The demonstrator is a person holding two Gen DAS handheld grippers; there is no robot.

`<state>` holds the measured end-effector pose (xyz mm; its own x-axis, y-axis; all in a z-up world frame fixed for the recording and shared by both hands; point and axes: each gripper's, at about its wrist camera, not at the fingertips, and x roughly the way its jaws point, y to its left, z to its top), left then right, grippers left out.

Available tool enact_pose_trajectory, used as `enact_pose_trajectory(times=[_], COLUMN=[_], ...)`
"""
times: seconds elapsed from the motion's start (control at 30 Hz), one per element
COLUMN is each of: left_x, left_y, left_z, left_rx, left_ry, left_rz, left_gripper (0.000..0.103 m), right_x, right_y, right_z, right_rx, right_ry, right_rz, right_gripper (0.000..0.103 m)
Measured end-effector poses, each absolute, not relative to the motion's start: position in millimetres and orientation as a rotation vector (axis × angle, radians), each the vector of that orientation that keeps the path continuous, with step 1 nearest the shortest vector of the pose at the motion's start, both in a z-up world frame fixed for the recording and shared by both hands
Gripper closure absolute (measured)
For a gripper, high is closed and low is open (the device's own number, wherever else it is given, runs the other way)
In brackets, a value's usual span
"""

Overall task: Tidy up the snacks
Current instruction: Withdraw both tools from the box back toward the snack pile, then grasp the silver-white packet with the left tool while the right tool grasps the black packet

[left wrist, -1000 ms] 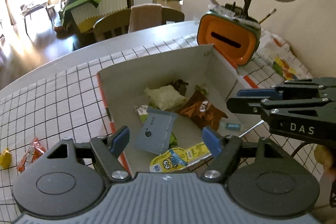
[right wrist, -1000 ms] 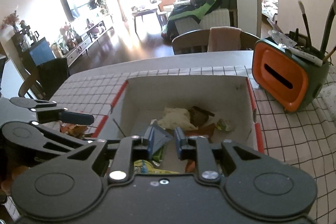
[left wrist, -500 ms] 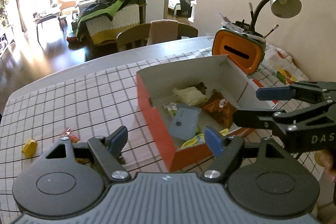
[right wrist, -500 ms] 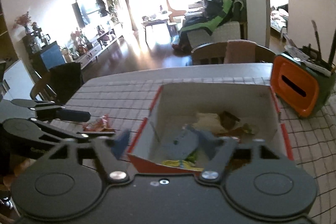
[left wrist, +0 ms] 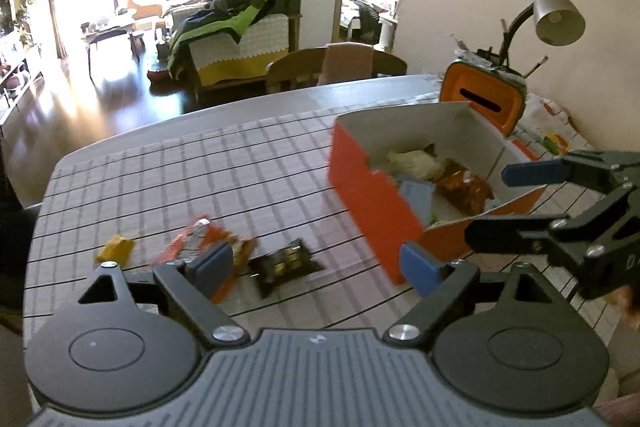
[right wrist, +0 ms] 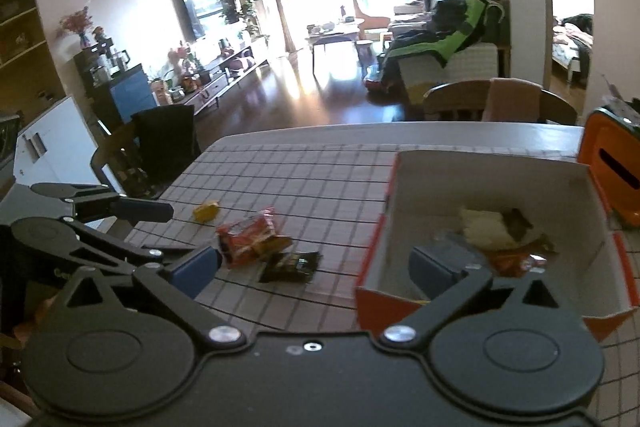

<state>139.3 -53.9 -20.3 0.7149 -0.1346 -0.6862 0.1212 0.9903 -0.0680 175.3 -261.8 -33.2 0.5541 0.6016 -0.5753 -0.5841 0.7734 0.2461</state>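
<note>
Sunlight is pouring into the big living room behind the table (left wrist: 248,163), which is wearing a white cloth with dark grid lines. Both tools are hanging above it, and neither one is holding anything.

Four snacks are lying loose on the cloth. One small yellow candy (right wrist: 206,211) is sitting farthest left. One red packet (right wrist: 245,234) is lying near the middle, one little orange-yellow packet (right wrist: 276,243) is touching it, and one black packet (right wrist: 291,266) is lying just beside those two. All four are lying outside the box (right wrist: 404,187), well to its left.

One box is standing on the right side of the table. It is orange outside and white inside. Inside it I am counting four snacks clearly: one pale bag (left wrist: 414,163), one orange-brown bag (left wrist: 466,185), one blue-grey packet (left wrist: 416,193) and one dark piece (right wrist: 518,223). More bits may be hiding under them, but I cannot tell.

The left gripper (left wrist: 316,261) is hovering over the loose snacks with its jaws wide apart. The right gripper (right wrist: 310,269) is also spread wide, with one finger over the cloth and one over the box.

I think the step now is going for the next loose snack. The black packet is looking closest. The next move is calling for lowering a tool, putting one finger on each side of that flat packet, and squeezing gently so it is not sliding away.

One orange holder (left wrist: 484,99) with pens and one lamp (left wrist: 556,13) are standing behind the box.
</note>
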Motion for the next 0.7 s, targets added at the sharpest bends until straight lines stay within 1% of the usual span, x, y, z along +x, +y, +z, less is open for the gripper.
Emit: enact_pose_trajectory(times=[0.33, 0.6, 0.7], left_x=[137, 150, 160], left_y=[23, 60, 69], left_z=[-43, -75, -88], left_rx=[-0.039, -0.013, -0.005], left_ry=[0.836, 0.909, 0.946], left_rz=[-0.154, -0.16, -0.176], left_gripper=[0.011, 0.011, 0.011], right_x=[180, 206, 212], right_y=[-199, -149, -131], right_z=[-48, -74, -84], right_rx=[-0.103, -0.258, -0.356], right_ry=[0.718, 0.793, 0.81], right_rz=[0.821, 0.841, 0.859], right_gripper=[0.0, 0.0, 0.0])
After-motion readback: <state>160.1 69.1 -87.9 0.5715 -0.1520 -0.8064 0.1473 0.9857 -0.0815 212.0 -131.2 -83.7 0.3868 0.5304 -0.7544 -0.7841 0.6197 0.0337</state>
